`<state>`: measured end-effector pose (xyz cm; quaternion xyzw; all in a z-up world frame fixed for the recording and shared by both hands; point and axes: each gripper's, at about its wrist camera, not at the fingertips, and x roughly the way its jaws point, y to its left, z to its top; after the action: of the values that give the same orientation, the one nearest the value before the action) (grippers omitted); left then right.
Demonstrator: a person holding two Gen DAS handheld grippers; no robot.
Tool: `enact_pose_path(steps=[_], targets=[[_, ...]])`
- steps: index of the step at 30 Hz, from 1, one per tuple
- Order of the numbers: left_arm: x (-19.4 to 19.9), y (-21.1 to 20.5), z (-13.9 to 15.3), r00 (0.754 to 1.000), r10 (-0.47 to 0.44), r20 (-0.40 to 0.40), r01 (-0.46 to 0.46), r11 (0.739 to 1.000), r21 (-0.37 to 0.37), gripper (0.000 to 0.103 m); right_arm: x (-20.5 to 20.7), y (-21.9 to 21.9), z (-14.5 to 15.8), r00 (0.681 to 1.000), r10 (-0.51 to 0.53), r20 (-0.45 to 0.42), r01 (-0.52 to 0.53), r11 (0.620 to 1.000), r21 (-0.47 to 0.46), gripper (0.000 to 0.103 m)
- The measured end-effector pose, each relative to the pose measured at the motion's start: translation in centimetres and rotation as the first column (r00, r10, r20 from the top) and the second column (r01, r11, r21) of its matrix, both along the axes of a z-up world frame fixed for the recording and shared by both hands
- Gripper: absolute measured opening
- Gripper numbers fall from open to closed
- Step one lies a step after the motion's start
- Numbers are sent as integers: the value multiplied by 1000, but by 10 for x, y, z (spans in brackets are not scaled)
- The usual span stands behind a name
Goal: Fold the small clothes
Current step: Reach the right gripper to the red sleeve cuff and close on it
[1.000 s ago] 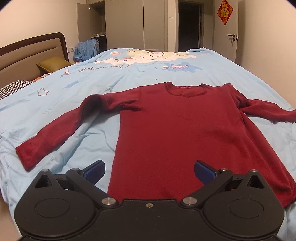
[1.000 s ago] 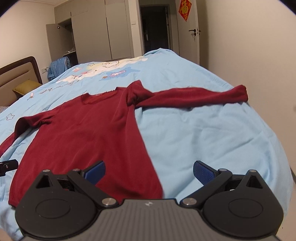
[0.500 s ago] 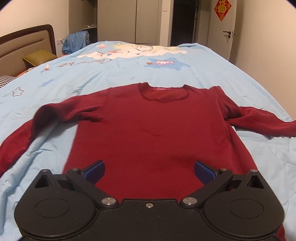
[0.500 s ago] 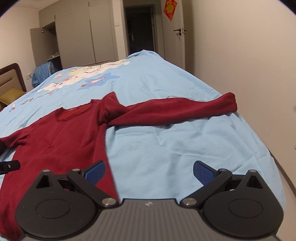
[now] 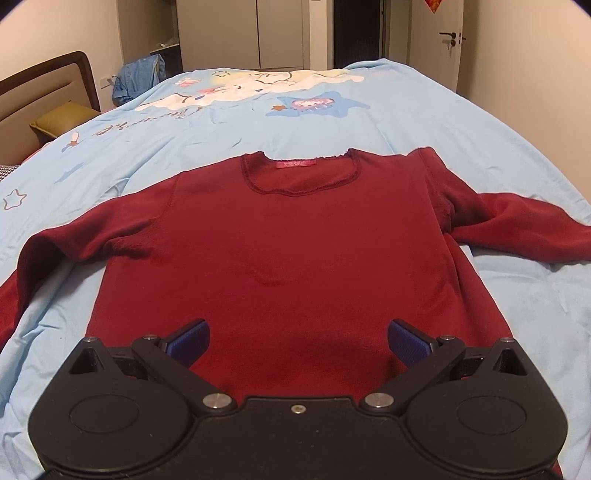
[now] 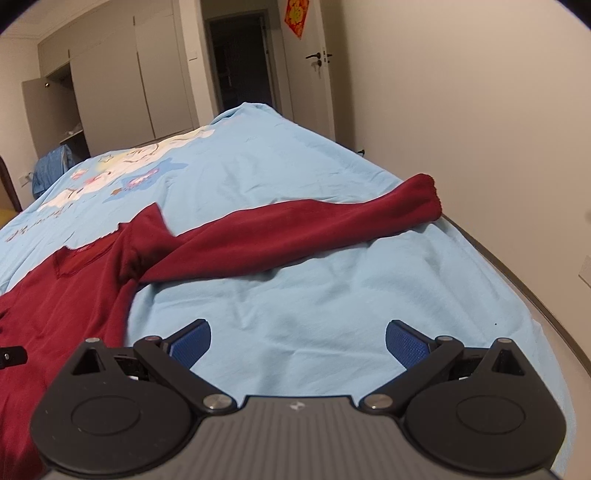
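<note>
Sweater [image 5: 295, 243]: dark red, long sleeves, lying flat and face up on the bed, neckline toward top of frame; fills centre of left wrist view.
Collar label [image 5: 295, 162]: small red tag inside the neckline, text too small to read.
Sleeves: both spread outward; one runs off the left edge of the left wrist view, the other off its right edge.
Right sleeve [image 6: 295, 236]: in right wrist view, stretches from centre left up to the cuff at upper right, near the bed edge by the wall.
Left tool [image 5: 298, 341]: blue pads wide apart, holding nothing; sits low centre of frame over the sweater's lower body. Contact with fabric: cannot tell.
Right tool [image 6: 298, 341]: pads wide apart, nothing between them; bare sheet ahead of it, sweater body at lower left of frame, sleeve beyond.
Bed [image 5: 406, 122]: light blue cover with cartoon print toward top of frame, some wrinkles beside the sweater.
Headboard [image 5: 44, 88]: brown, upper left of left wrist view, olive pillow [image 5: 61, 120] below it.
Blue garment [image 5: 136, 75]: heaped at upper left, beyond the bed.
Wardrobe [image 6: 110, 81]: grey doors, upper left of right wrist view, one door ajar.
Door [image 6: 314, 74]: upper centre, red ornament [image 6: 295, 16] beside it.
</note>
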<state>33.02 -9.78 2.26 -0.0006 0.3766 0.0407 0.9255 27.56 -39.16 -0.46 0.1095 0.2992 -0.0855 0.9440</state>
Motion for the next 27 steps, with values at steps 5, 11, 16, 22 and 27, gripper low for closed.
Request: enact_pose_path(steps=[5,11,16,22,27], targets=[[7,-8,-11,999,-15,-29,15,1000,15,102,0,-20,-7,995,-37,96,36,999,11,103],[6,-7,-27,997,-24,-75,25,1000,14,102,7,-41,-15,989,-56,136,46,996,79,103],[-4,1,-41,994,-3,-109,1,1000,-21,102,22,-64,-21,991,-78,110,61,987,152,103],[-13,3,-42,994,1,-111,-3,1000,-18,102,45,-96,-25,980,-129,153,100,977,187,103],[-15,4,-41,993,1,-120,-3,1000,-13,102,72,-137,-37,959,-212,188,145,938,314,103]])
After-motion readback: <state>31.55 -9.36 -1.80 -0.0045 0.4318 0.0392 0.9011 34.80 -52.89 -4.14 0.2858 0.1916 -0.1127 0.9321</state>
